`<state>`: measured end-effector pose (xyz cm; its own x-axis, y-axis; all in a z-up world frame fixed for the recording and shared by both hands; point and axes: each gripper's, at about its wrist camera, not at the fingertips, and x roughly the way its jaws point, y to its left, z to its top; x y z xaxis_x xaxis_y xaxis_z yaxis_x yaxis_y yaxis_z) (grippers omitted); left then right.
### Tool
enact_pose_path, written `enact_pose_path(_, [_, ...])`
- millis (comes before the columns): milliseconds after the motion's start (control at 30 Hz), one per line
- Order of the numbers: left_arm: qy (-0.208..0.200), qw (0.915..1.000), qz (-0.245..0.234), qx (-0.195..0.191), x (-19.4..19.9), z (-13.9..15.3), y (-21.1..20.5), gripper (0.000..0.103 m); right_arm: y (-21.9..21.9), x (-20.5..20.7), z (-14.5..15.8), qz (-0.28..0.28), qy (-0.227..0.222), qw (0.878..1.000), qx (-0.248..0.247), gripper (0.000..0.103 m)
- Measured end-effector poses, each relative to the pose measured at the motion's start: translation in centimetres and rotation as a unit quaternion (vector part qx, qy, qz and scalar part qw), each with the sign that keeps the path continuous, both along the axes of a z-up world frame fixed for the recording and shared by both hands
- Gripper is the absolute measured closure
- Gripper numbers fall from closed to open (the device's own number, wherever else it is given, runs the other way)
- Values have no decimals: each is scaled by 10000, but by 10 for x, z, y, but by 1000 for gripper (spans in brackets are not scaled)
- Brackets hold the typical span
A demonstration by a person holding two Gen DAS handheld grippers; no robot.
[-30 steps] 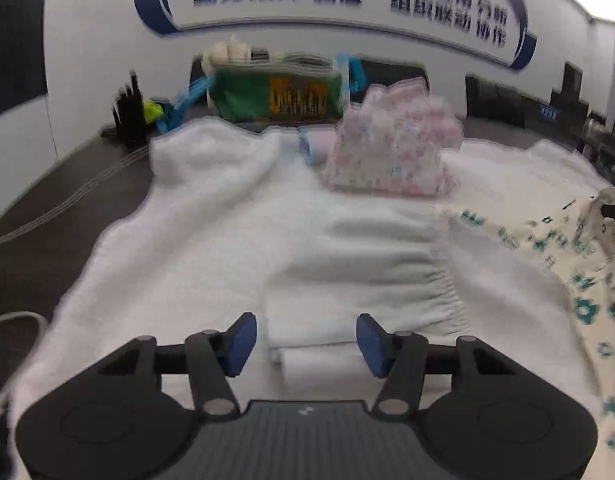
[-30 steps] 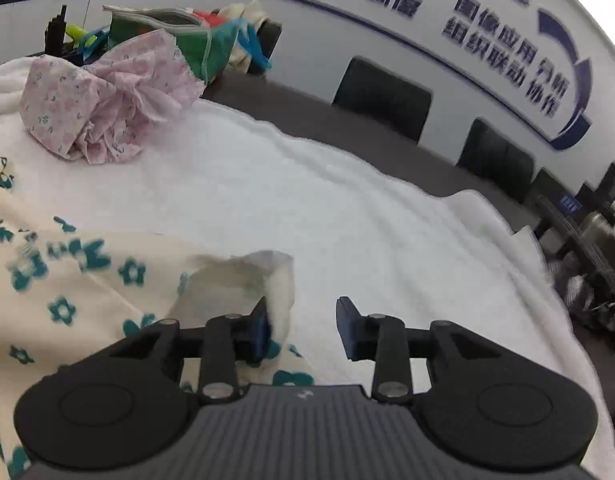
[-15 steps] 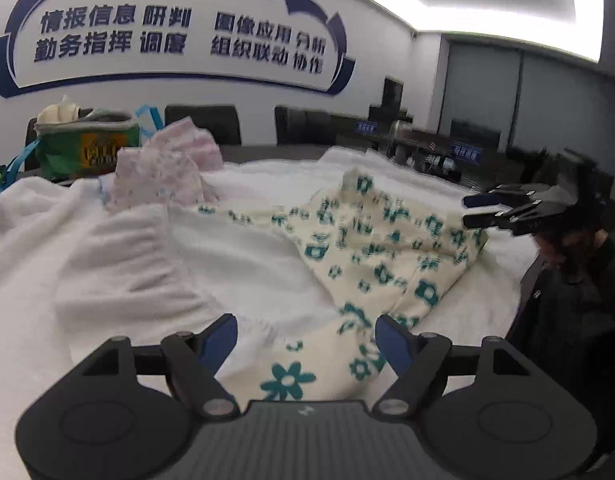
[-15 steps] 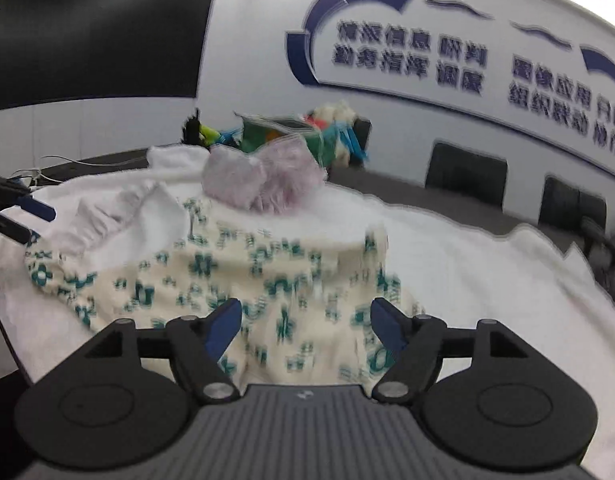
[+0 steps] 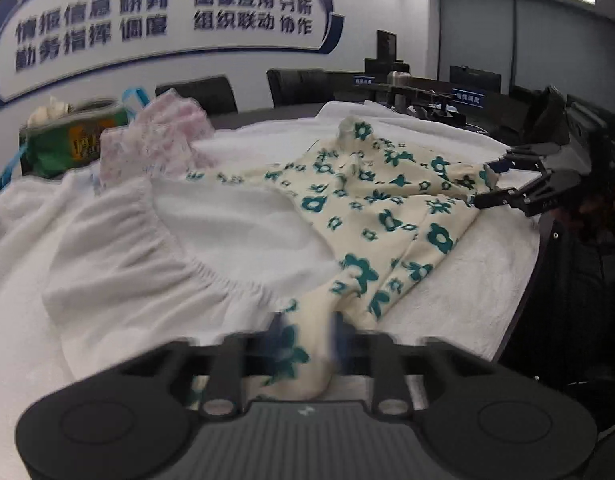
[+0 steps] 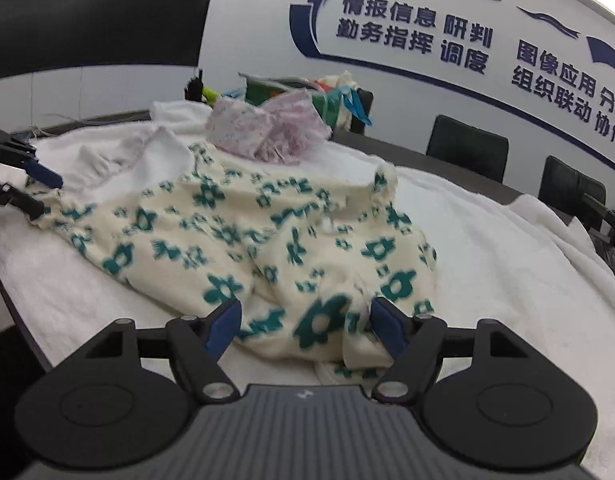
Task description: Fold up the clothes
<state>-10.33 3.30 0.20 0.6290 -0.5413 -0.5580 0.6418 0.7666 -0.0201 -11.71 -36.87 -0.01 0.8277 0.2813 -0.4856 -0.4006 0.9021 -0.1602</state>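
The soft, floppy flowered garment [image 6: 243, 236] sprawls along the towel-covered tabletop's [image 6: 487, 248] near edge, the left gripper [image 5: 305, 332] having just closed, pinching one end, the right gripper [image 6: 305, 320] spread around the other corner, best gripped there.

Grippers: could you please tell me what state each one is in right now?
Left gripper: just closed on the floral garment.
Right gripper: open, garment between its jaws, not gripped.
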Motion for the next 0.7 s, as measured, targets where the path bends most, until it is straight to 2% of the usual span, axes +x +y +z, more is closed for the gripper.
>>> enact_pose_path(33, [-55, 10000, 12, -25, 2, 3, 4, 95, -4, -1, -1, 4, 26, 10000, 9, 31])
enact_pose_path(67, [-156, 9999, 42, -15, 4, 8, 7, 95, -5, -1, -3, -27, 44, 10000, -26, 35])
enact_pose_path(100, [-256, 9996, 72, -6, 5, 12, 10, 95, -4, -2, -4, -46, 36, 10000, -56, 46])
enact_pose_path(133, [-307, 9993, 208, -88, 10, 18, 15, 94, -3, -2, -4, -61, 22, 9999, -83, 52])
enact_pose_path(167, [-275, 9986, 386, -240, 17, 25, 23, 90, -3, -3, -4, -75, 8, 9999, -109, 64])
enact_pose_path(200, [-259, 9970, 625, -378, 23, 30, 31, 89, -3, -3, -4, -91, 21, 9999, -92, 70])
enact_pose_path(267, [-289, 9900, 1275, -527, 33, 38, 47, 85, -4, -3, -1, -126, 36, 9999, -72, 71])
enact_pose_path(333, [-408, 9865, 1483, -566, 26, 41, 56, 84, -7, -2, 1, -140, 40, 9999, -73, 71])
enact_pose_path(367, [-473, 9854, 1524, -594, 21, 42, 60, 77, -11, -2, 5, -124, 23, 9999, -79, 69])
enact_pose_path(400, [-529, 9870, 1358, -680, 13, 43, 61, 72, -11, -4, 7, -111, -14, 9999, -99, 62])
enact_pose_path(433, [-582, 9891, 1094, -794, 2, 42, 60, 55, -10, -6, 9, -64, -48, 9999, -133, 58])
enact_pose_path(467, [-681, 9919, 771, -750, -9, 40, 54, 37, -8, -9, 10, 18, -76, 9998, -169, 51])
enact_pose_path(533, [-918, 9944, 68, -512, -30, 34, 35, 25, -4, -9, 11, 156, -112, 9996, -204, 42])
enact_pose_path(600, [-987, 9948, -229, -65, -37, 24, 14, 25, 1, -7, 10, 248, -124, 9993, -251, 36])
enact_pose_path(700, [-784, 9963, -92, 334, -23, 7, -2, 26, 14, 6, 4, 195, -118, 9988, -444, 37])
